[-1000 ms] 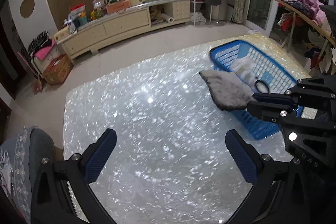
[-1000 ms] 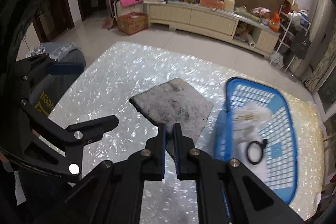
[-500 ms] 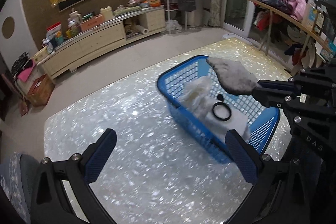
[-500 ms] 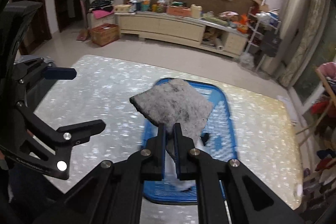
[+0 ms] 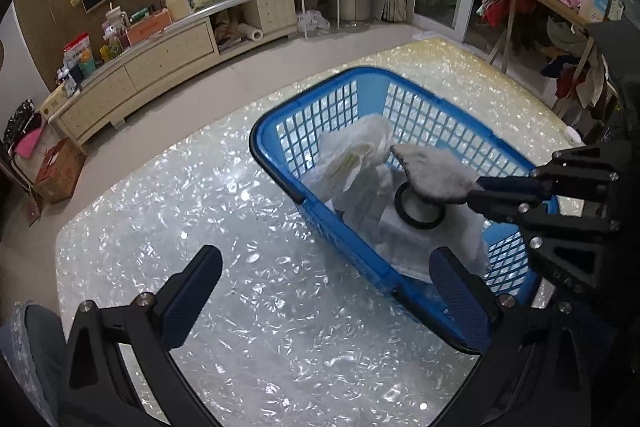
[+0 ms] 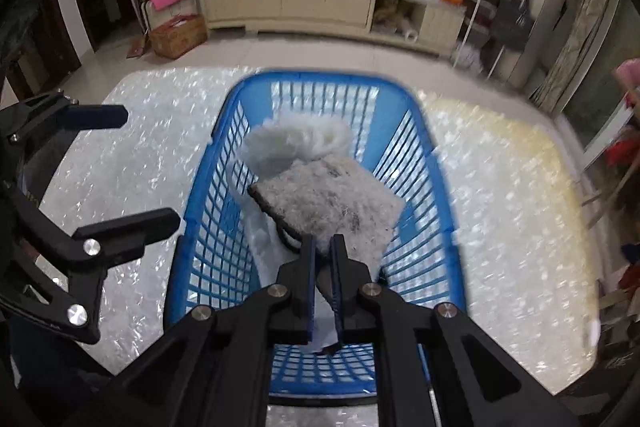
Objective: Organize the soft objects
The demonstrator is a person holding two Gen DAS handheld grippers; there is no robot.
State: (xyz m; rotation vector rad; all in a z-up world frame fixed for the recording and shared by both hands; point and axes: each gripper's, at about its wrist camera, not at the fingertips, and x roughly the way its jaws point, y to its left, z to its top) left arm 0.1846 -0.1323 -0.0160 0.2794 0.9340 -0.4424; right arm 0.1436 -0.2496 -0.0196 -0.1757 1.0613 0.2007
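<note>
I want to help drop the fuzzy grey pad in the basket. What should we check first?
1. Right tongs gripping the pad: ok, shut on one edge.
2. Pad over the basket: ok, it hangs above the inside.
3. Room in the basket: ok, only white cloth and a black ring lie there.
4. Left tongs out of the way: ok, open and empty, near the basket's corner.
5. Pad free of the basket wall: cannot tell.
</note>
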